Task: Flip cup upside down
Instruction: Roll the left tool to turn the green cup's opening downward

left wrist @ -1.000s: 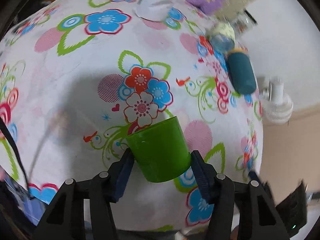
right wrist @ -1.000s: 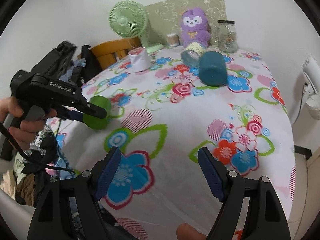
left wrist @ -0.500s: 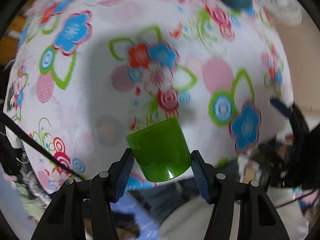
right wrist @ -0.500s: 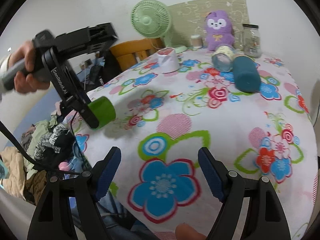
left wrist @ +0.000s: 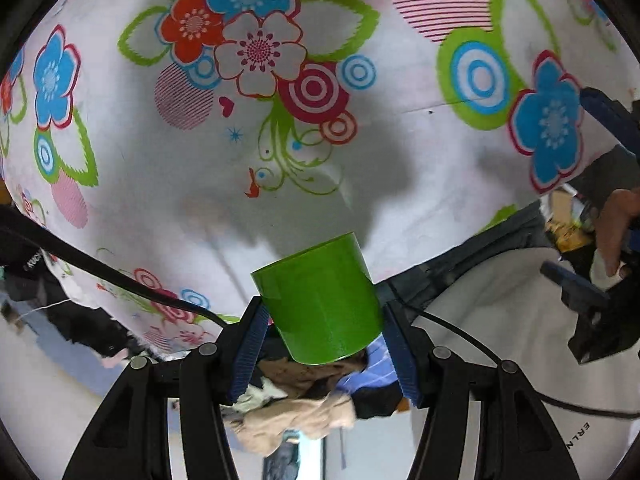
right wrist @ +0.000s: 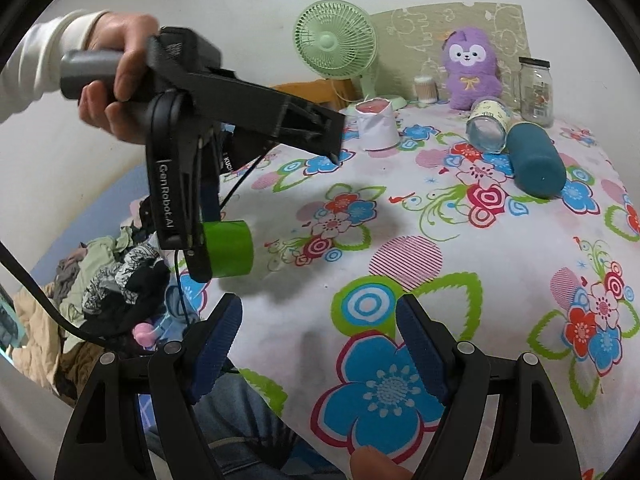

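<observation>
My left gripper (left wrist: 322, 320) is shut on a green cup (left wrist: 320, 300) and holds it in the air above the near left corner of the flowered table (left wrist: 280, 160). In the right wrist view the left gripper (right wrist: 196, 248) points down and the cup (right wrist: 228, 247) lies on its side in the fingers, one end facing right. My right gripper (right wrist: 318, 348) is open and empty, low over the table's front edge, to the right of the cup.
A teal cup (right wrist: 536, 164) and a glass jar (right wrist: 488, 128) lie on their sides at the back right. A white cup (right wrist: 376, 124), a green fan (right wrist: 336, 40), a purple plush (right wrist: 472, 64) and a jar (right wrist: 536, 88) stand at the back. Clothes (right wrist: 100, 272) lie left of the table.
The left gripper has risen and turned with the green cup, from pointing across the table to pointing down at it. The right gripper has stayed open and shifted slightly.
</observation>
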Action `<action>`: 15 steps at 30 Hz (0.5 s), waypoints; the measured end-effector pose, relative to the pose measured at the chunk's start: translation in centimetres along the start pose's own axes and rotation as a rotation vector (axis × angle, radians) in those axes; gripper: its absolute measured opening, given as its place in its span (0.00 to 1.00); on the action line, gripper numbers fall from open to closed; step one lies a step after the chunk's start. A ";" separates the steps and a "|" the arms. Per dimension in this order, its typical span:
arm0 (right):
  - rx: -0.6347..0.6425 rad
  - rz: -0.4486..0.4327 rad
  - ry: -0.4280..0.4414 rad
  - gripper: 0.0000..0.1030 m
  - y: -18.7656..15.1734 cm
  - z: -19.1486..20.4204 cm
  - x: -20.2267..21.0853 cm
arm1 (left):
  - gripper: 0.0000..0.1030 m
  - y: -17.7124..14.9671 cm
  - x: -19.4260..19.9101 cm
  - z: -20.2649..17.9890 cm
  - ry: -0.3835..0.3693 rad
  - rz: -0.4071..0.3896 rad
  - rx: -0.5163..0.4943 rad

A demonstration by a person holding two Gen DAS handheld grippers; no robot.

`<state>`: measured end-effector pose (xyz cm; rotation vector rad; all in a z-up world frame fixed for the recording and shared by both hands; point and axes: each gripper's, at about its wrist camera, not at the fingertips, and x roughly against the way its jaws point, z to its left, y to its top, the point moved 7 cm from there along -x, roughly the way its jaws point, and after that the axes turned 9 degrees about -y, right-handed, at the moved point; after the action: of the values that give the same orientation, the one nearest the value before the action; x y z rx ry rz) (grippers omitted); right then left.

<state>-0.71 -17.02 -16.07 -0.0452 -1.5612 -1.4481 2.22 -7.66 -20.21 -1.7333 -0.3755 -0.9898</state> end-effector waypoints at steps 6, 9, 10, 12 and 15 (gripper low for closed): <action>-0.025 0.014 0.004 0.79 -0.1 -0.6 -0.8 | 0.58 1.9 0.6 -0.9 0.028 0.041 -0.020; -0.023 0.015 -0.001 0.79 0.0 -0.8 -1.0 | 0.59 2.7 0.8 -1.3 0.033 0.035 -0.023; -0.022 0.015 -0.001 0.79 0.1 -0.8 -1.1 | 0.59 3.2 1.1 -1.4 0.035 0.024 -0.024; -0.021 0.014 -0.001 0.79 0.2 -0.9 -1.2 | 0.60 3.1 0.8 -1.0 0.029 0.012 -0.024; -0.020 0.014 0.000 0.79 0.3 -1.0 -1.3 | 0.68 3.6 1.1 -0.9 0.033 -0.005 -0.025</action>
<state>0.76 -16.96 -16.87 -0.0674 -1.5439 -1.4528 4.88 -10.14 -21.55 -1.7369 -0.3476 -1.0299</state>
